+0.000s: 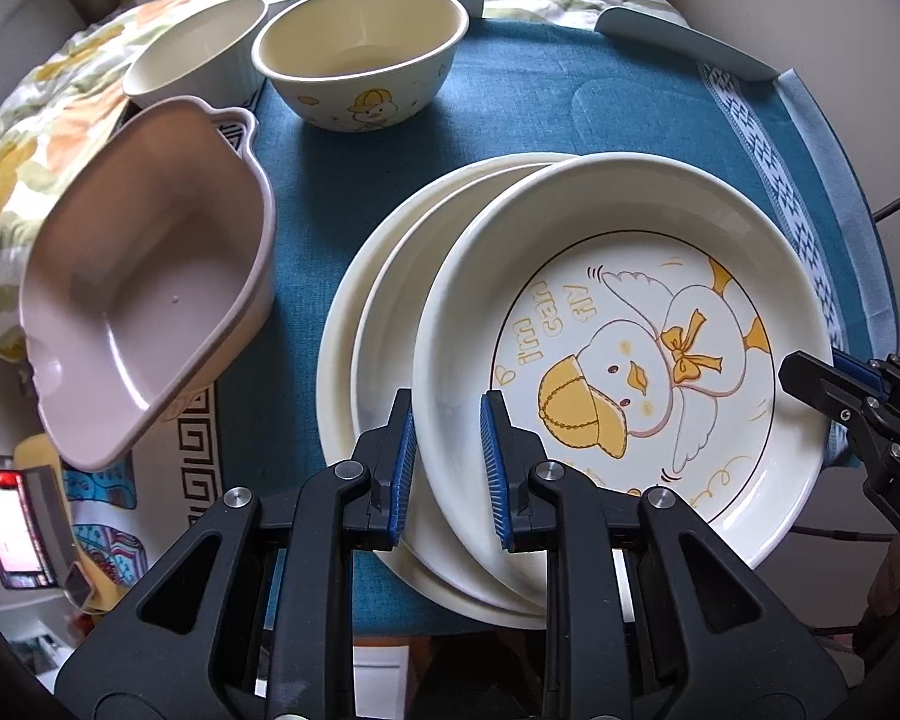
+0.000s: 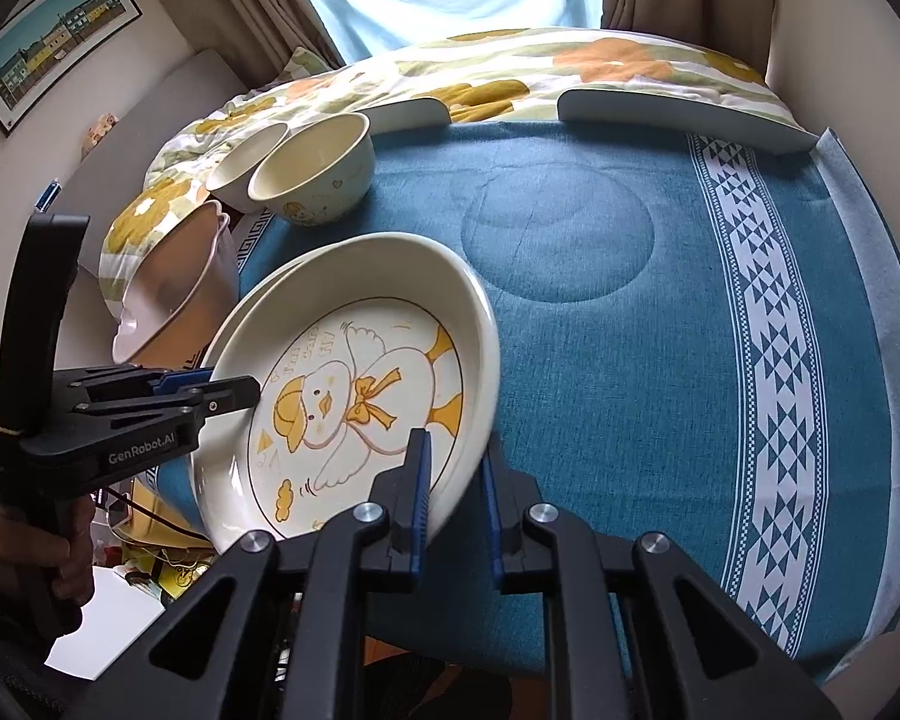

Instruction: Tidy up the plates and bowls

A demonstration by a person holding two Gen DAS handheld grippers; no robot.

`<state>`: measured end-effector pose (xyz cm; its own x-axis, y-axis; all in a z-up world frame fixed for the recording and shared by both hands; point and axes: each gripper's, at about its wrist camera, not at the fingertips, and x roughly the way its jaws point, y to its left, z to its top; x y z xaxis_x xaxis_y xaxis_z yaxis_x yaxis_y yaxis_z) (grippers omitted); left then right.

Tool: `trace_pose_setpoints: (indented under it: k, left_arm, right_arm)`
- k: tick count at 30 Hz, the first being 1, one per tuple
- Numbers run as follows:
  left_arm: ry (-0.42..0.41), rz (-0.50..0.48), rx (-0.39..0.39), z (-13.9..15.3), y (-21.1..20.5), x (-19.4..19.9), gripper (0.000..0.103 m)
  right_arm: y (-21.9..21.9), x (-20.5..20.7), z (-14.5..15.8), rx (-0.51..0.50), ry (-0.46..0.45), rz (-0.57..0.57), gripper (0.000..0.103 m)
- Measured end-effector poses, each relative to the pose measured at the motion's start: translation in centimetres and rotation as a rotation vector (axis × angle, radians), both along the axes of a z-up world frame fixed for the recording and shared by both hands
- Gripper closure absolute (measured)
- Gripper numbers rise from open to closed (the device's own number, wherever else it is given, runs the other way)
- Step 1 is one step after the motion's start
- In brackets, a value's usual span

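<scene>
A cream plate with a yellow duck drawing [image 1: 624,354] lies tilted on top of a stack of plain cream plates [image 1: 378,312] on the blue tablecloth. My left gripper [image 1: 448,468] straddles the duck plate's near-left rim with its jaws around it. My right gripper [image 2: 456,498] straddles the opposite rim of the duck plate [image 2: 354,384], lifted on that side. It also shows at the right in the left wrist view [image 1: 834,384]. A duck bowl [image 1: 360,54], a plain cream bowl [image 1: 198,54] and a tilted pink leaf-shaped dish [image 1: 144,300] stand to the left.
The blue tablecloth [image 2: 630,330] with a white patterned band covers the table, open to the right. Two chair backs [image 2: 684,114] stand at the far edge. A floral duvet [image 2: 510,66] lies behind.
</scene>
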<state>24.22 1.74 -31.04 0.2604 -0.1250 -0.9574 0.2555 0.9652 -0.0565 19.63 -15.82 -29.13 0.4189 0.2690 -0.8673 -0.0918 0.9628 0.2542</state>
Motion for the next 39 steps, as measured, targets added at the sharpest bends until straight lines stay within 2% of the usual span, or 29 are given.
trace_pose_setpoints:
  k: [8, 21, 29, 39]
  left_arm:
    - [-0.026, -0.023, 0.079, 0.1, -0.5, 0.0, 0.084]
    - [-0.075, -0.042, 0.242, 0.2, -2.4, -0.5, 0.084]
    - [-0.071, -0.035, 0.252, 0.2, -2.6, -0.3, 0.084]
    - [-0.076, -0.019, 0.293, 0.2, -3.4, -0.8, 0.084]
  right_arm:
    - [0.6, 0.3, -0.2, -0.018, 0.007, 0.005, 0.089]
    - [1.9, 0.7, 0.0, -0.141, 0.004, 0.017, 0.089]
    - [2.0, 0.9, -0.1, -0.169, 0.009, 0.016, 0.089]
    - [3.1, 1.2, 0.0, -0.262, 0.038, 0.017, 0.089]
